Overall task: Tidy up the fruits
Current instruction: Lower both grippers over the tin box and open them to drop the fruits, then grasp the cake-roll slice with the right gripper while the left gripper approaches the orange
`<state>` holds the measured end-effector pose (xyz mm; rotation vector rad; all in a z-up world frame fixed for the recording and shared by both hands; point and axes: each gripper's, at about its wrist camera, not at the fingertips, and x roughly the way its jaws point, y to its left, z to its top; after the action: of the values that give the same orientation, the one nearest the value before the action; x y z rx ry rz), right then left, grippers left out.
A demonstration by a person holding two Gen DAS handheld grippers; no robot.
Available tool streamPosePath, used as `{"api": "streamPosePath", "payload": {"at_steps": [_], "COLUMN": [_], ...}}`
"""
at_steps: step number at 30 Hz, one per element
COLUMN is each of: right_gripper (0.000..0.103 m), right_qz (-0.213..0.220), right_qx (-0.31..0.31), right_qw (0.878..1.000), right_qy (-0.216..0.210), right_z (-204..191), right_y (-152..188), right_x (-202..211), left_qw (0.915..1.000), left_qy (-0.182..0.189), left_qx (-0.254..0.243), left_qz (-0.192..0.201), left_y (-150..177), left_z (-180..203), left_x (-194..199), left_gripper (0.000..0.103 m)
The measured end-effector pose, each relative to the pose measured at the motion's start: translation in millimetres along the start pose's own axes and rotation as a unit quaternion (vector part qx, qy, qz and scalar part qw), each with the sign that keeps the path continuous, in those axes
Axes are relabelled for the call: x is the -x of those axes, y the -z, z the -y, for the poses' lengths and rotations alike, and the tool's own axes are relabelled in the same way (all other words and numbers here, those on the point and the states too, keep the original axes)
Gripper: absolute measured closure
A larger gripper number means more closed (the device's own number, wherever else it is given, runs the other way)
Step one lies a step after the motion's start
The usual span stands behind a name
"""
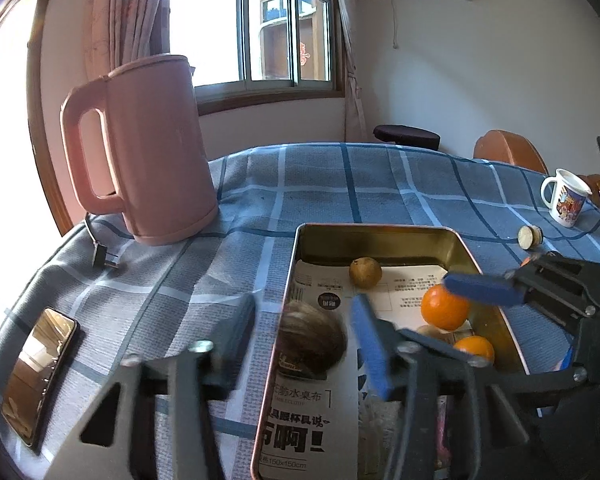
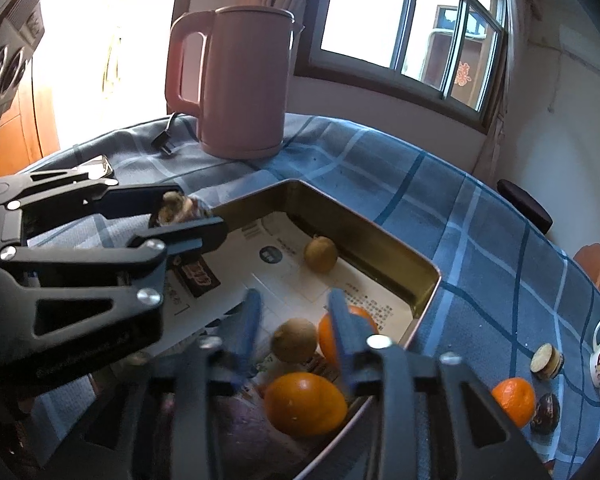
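Left gripper [image 1: 300, 320] fingers apart around brown fruit [image 1: 312, 344] at tin tray [image 1: 380, 229] rim, right gripper [image 2: 294, 320] fingers apart

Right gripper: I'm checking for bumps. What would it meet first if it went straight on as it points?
Probably the small brown round fruit between the open right gripper fingers, lying in the gold metal tray; depth is unclear.

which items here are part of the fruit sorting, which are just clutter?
Job: tin tray, oranges in it, brown fruits in it, loose orange on the cloth.
Clutter: kettle, phone, mug, plug.
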<state>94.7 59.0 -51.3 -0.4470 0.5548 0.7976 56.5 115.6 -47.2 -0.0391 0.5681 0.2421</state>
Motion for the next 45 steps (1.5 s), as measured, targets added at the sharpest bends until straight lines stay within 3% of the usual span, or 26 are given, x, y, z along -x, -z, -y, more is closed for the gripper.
{"api": "streamPosePath", "payload": {"at_steps": [9, 15, 23, 29, 34, 36, 39, 40, 42, 45], "right_gripper": [0.038, 0.026, 0.024, 0.024, 0.031, 0.043, 0.046, 0.049, 0.067, 0.067], "right_qz": [0.049, 0.082, 0.037, -0.007, -0.044, -0.06, -0.079, -0.089, -0.107, -0.111], "right_qx": [-0.014, -0.067, -0.136, -0.177, -0.178, -0.178, -0.181, -0.182, -0.184, -0.178], "right_qw": [0.998, 0.992, 0.974, 0.966, 0.97, 0.971, 0.97, 0.97, 0.969, 0.971], "right_qy": [0.031, 0.072, 0.176, 0.186, 0.16, 0.15, 0.138, 0.135, 0.124, 0.119], "right_z": [6.8, 53.3, 141.7, 178.0, 180.8, 180.7, 182.6, 184.0, 185.7, 183.0], "right_y": [3.7, 18.9, 75.3, 100.0, 112.1, 113.1, 114.6, 115.4, 117.8, 117.9], "right_x": [23.9, 69.8, 114.6, 113.4, 101.5, 93.0, 83.4, 79.6, 72.1, 71.2], "left_qw": [0.9991, 0.9973, 0.9932, 0.9874, 0.986, 0.9851, 0.9835, 0.9831, 0.9822, 0.9812], "left_qy": [0.016, 0.036, 0.094, 0.134, 0.137, 0.14, 0.141, 0.142, 0.144, 0.15], "left_qx": [0.023, 0.019, -0.041, -0.08, -0.095, -0.1, -0.111, -0.114, -0.118, -0.117], "left_qz": [0.032, 0.061, 0.054, 0.024, -0.001, -0.008, -0.017, -0.018, -0.023, -0.03], "left_y": [-0.8, -7.7, -8.1, -9.3, -7.8, -8.3, -8.5, -8.5, -9.9, -12.7], "left_z": [-3.6, 18.6, 89.7, 141.2, 162.1, 166.9, 174.5, 176.3, 180.7, 185.4], "left_x": [19.0, 37.7, 43.2, 28.6, 9.8, 5.0, -1.1, -2.0, -5.2, -9.7], "left_gripper": [0.036, 0.031, 0.031, 0.031, 0.031, 0.031, 0.031, 0.031, 0.031, 0.031]}}
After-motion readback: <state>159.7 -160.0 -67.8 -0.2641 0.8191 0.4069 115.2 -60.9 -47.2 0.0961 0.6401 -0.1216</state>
